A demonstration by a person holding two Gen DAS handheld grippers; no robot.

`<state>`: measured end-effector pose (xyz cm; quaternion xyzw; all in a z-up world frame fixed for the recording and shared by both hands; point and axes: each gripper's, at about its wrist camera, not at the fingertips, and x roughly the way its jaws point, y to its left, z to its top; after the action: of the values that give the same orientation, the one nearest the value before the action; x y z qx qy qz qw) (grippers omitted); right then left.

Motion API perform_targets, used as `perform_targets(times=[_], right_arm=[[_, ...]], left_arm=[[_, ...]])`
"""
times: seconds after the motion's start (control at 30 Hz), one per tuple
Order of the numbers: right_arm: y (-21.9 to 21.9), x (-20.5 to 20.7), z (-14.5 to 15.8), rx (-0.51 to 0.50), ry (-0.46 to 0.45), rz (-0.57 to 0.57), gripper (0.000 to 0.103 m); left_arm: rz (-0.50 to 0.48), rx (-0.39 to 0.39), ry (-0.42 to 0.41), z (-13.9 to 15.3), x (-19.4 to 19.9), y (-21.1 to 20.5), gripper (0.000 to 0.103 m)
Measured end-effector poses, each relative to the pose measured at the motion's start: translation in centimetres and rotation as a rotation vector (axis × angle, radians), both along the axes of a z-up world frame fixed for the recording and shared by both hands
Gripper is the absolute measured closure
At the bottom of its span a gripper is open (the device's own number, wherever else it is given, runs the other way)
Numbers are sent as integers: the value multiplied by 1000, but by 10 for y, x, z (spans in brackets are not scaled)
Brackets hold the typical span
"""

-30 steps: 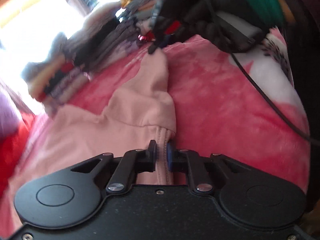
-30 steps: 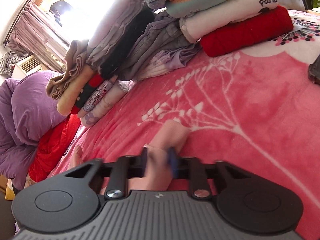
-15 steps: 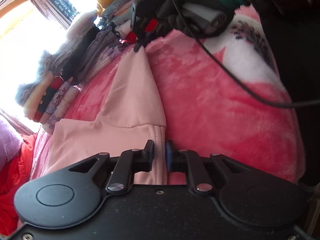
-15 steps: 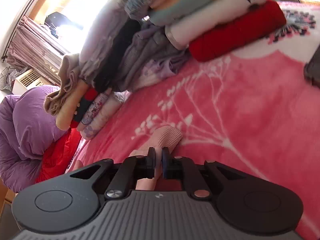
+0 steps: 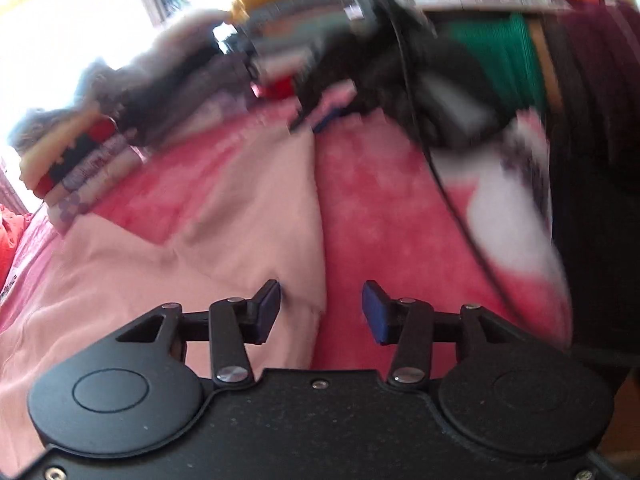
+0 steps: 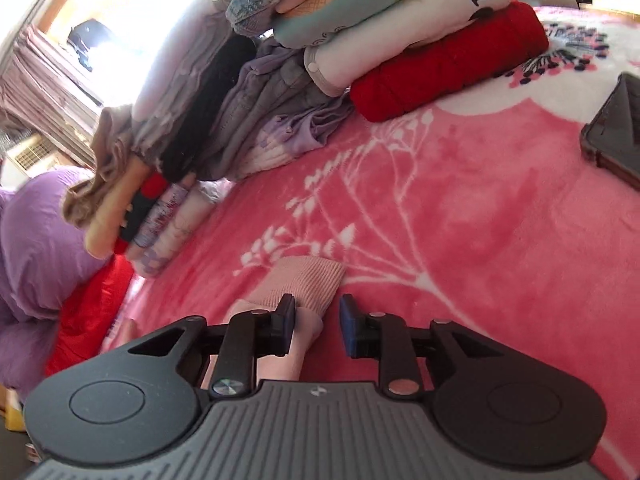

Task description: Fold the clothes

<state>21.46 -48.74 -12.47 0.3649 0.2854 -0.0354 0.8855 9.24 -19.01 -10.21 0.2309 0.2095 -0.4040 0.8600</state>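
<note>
Left wrist view is showing the left gripper [image 5: 321, 312] opening, its pads apart over the edge of the pink garment [image 5: 168, 280] lying on the pink blanket [image 5: 392, 216]. Right gripper [image 6: 318, 326] is opening too, the garment's ribbed cuff [image 6: 304, 280] sitting loose between its pads, below stacked folded clothes [image 6: 400, 40].
</note>
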Motion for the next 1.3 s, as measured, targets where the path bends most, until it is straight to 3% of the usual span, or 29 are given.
perform_targets(times=[0.07, 0.13, 0.2, 0.3, 0.37, 0.43, 0.57, 0.73, 0.8, 0.83, 0.87, 1.0, 1.1, 1.2, 1.3], right_arm=[[2, 1, 1, -30, 7, 1, 78], [4, 2, 1, -53, 17, 2, 81], [3, 1, 2, -67, 24, -13, 81], [2, 0, 3, -72, 26, -35, 80], [3, -6, 13, -117, -8, -70, 76], [6, -14, 28, -189, -68, -78, 76], [26, -16, 44, -230, -187, 117, 76], [57, 18, 24, -271, -75, 300, 78], [52, 32, 13, -275, 1, 274, 82], [48, 38, 8, -271, 25, 261, 96], [47, 42, 6, -284, 37, 246, 103], [41, 41, 10, -286, -7, 212, 103], [36, 35, 17, -273, -58, 184, 84], [33, 41, 10, -319, -15, 157, 83], [19, 45, 4, -256, -33, 107, 85]], left_arm=[[-13, -23, 45, 2, 3, -4, 58], [-35, 57, 140, -18, 10, -14, 55], [-49, 20, 140, -24, 11, -9, 53], [-59, -78, 166, -4, 13, 1, 53], [-45, -149, 164, 6, 15, 8, 53], [-30, -162, 194, 3, 20, 8, 53], [-41, -62, 232, -15, 26, -2, 52], [-41, -53, 216, -17, 22, -2, 47], [-40, -57, 221, -17, 23, -1, 47], [-40, -57, 221, -17, 23, -1, 47], [-41, -57, 221, -17, 21, -1, 46], [-46, -57, 222, -18, 19, 2, 43], [-51, -58, 226, -18, 19, 4, 42], [-54, -63, 234, -19, 22, 5, 41], [-56, -68, 240, -19, 23, 7, 40]])
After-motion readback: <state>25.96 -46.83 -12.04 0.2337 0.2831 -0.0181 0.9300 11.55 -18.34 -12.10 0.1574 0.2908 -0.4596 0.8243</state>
